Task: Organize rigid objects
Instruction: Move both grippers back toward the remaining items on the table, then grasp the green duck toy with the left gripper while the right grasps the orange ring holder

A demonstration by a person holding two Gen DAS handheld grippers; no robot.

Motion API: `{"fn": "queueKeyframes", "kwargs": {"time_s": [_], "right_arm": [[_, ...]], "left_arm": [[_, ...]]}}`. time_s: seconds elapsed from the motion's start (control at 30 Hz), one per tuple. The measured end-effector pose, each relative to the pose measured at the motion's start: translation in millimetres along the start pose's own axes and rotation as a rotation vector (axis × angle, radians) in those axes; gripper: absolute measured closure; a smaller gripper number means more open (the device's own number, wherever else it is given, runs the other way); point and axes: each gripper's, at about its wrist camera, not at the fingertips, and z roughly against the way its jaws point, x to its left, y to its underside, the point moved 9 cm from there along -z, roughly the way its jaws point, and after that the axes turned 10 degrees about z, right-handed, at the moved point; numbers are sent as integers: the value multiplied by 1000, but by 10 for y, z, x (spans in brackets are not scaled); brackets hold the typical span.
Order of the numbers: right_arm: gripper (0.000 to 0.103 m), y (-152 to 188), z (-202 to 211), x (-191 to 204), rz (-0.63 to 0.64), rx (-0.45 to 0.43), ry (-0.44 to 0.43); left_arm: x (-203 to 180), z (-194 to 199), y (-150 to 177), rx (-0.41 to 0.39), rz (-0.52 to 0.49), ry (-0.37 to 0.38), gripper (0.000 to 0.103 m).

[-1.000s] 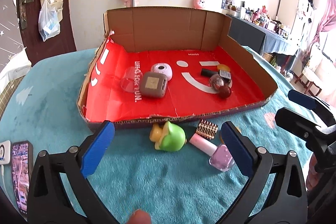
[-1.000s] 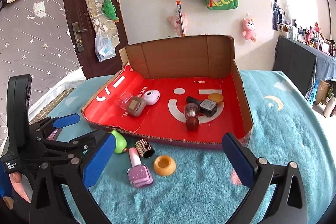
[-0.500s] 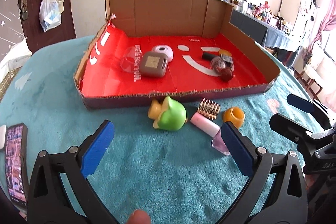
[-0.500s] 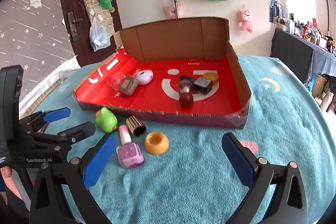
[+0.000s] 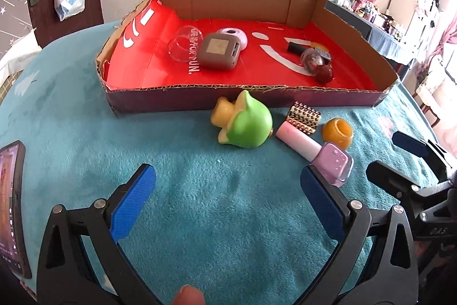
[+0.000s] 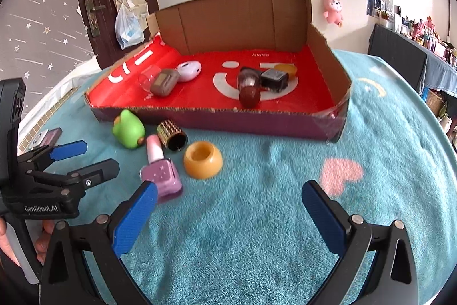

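While several small items already lie in the red-lined cardboard tray (image 5: 160,102), a green toy (image 5: 248,127), studded cap (image 5: 305,116), pink nail polish bottle (image 5: 317,152) and orange cup (image 5: 337,132) await on the teal cloth (image 5: 114,133), both the left gripper (image 5: 227,203) and right gripper (image 6: 228,216) spread wide, empty.

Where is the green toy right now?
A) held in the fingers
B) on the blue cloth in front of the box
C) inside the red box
B: the green toy lies on the blue cloth just outside the box's front wall, with no gripper touching it.
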Motion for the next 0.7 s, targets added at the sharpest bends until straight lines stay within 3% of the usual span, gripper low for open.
{"fn": "queueKeyframes", "kwargs": {"time_s": [0.37, 0.7], "right_arm": [[0, -112, -153, -173, -3, 27, 59], [2, -217, -324, -88, 53, 52, 65]], "left_arm": [[49, -181, -184, 7, 26, -57, 0], [87, -356, -302, 39, 72, -67, 1]]}}
